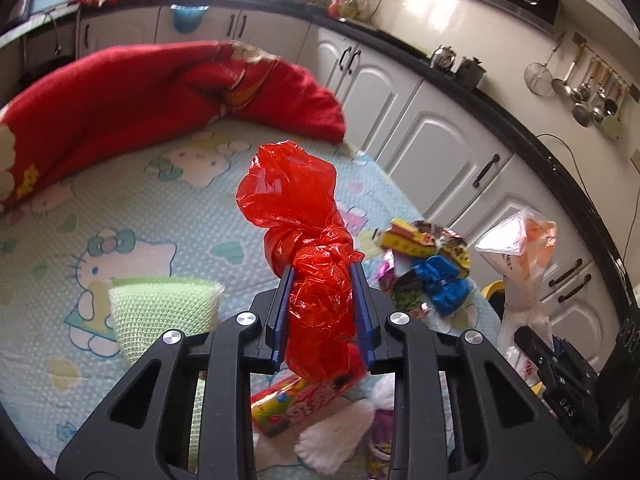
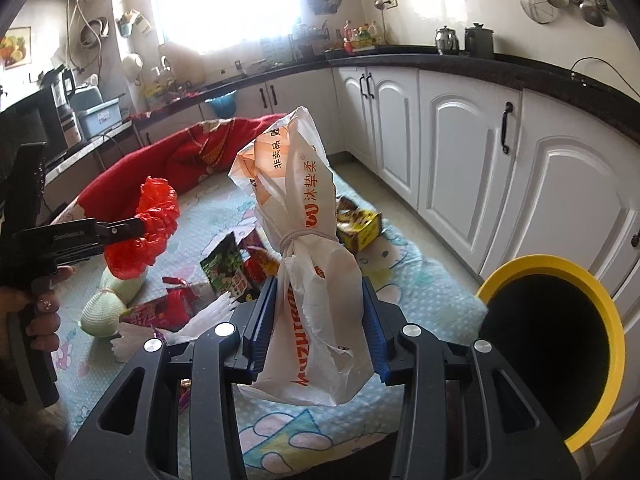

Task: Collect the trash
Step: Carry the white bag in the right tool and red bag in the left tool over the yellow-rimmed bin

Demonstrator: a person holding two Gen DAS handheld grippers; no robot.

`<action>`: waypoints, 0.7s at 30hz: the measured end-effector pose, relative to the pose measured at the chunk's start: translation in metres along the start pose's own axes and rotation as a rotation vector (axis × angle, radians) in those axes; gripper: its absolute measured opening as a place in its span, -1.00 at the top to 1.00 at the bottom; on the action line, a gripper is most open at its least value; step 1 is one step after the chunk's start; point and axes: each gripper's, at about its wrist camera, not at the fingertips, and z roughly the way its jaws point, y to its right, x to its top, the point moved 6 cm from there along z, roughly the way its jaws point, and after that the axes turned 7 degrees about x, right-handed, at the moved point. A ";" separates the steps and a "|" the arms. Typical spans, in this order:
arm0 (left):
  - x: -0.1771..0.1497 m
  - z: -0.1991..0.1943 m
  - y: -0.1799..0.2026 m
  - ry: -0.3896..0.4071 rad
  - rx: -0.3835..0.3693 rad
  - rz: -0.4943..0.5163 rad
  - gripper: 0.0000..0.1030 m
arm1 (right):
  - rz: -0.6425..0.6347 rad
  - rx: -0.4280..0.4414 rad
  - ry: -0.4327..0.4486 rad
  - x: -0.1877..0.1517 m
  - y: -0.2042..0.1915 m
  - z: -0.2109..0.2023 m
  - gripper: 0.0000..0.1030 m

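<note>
Hand-held gripper pair clamped: left on red bag, right on white bag (knotted).

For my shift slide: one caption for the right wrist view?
Right gripper clamps a knotted white plastic bag beside the yellow-rimmed bin; left gripper holds a red bag.

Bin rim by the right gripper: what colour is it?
Yellow rim, black inside; clearest in the right wrist view.
</note>
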 end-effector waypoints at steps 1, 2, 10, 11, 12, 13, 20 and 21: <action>0.001 -0.003 0.005 0.009 -0.004 0.009 0.60 | 0.003 -0.004 0.005 0.001 0.003 -0.003 0.25; 0.002 -0.005 0.009 0.015 -0.007 0.015 0.60 | 0.007 -0.010 0.011 0.003 0.007 -0.007 0.25; 0.001 -0.017 0.049 0.048 -0.050 0.082 0.60 | 0.051 -0.068 0.051 0.008 0.042 -0.033 0.25; 0.001 -0.017 0.055 0.049 -0.057 0.089 0.60 | 0.061 -0.074 0.055 0.009 0.048 -0.036 0.25; 0.000 -0.018 0.062 0.051 -0.066 0.100 0.60 | 0.069 -0.083 0.060 0.009 0.054 -0.039 0.25; -0.001 -0.018 0.067 0.052 -0.072 0.107 0.60 | 0.077 -0.092 0.064 0.009 0.060 -0.043 0.25; -0.011 -0.016 0.109 0.044 -0.128 0.161 0.60 | 0.131 -0.152 0.090 0.005 0.095 -0.062 0.25; -0.013 -0.015 0.116 0.042 -0.136 0.171 0.60 | 0.139 -0.159 0.092 0.004 0.100 -0.064 0.25</action>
